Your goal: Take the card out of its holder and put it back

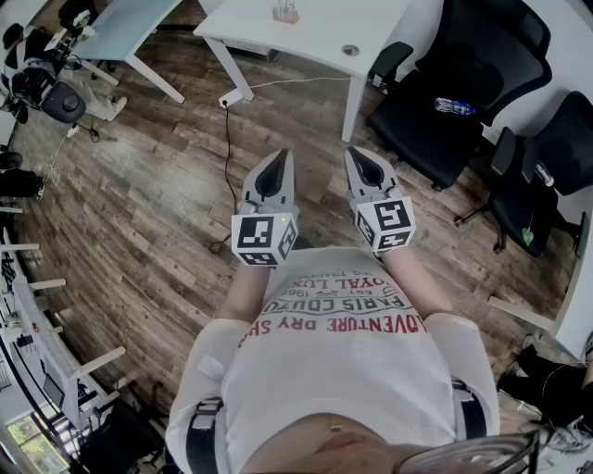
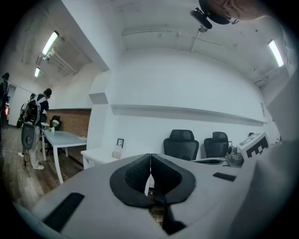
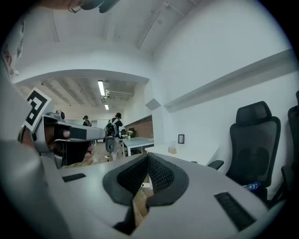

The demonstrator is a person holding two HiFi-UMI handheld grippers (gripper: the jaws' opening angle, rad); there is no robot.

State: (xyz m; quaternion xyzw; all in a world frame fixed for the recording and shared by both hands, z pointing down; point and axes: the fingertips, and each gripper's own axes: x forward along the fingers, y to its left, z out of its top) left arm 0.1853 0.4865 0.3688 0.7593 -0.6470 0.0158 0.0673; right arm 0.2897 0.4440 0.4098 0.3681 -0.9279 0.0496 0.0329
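A small clear card holder (image 1: 286, 13) stands on the white desk (image 1: 315, 42) far ahead of me, and whether it holds a card I cannot make out. The same holder (image 2: 117, 152) shows small in the left gripper view, and the holder (image 3: 173, 149) is just as small in the right gripper view. My left gripper (image 1: 275, 159) and right gripper (image 1: 363, 155) hang side by side in front of the person's chest, over the wooden floor and well short of the desk. The left gripper (image 2: 150, 157) has its jaws together with nothing between them. So has the right gripper (image 3: 148, 158).
Black office chairs (image 1: 463, 83) stand at the right, one with a water bottle (image 1: 456, 107) on its seat. A cable (image 1: 228, 130) runs along the floor from the desk. A second table (image 1: 120, 28) is at the far left. People (image 2: 33, 126) stand by it.
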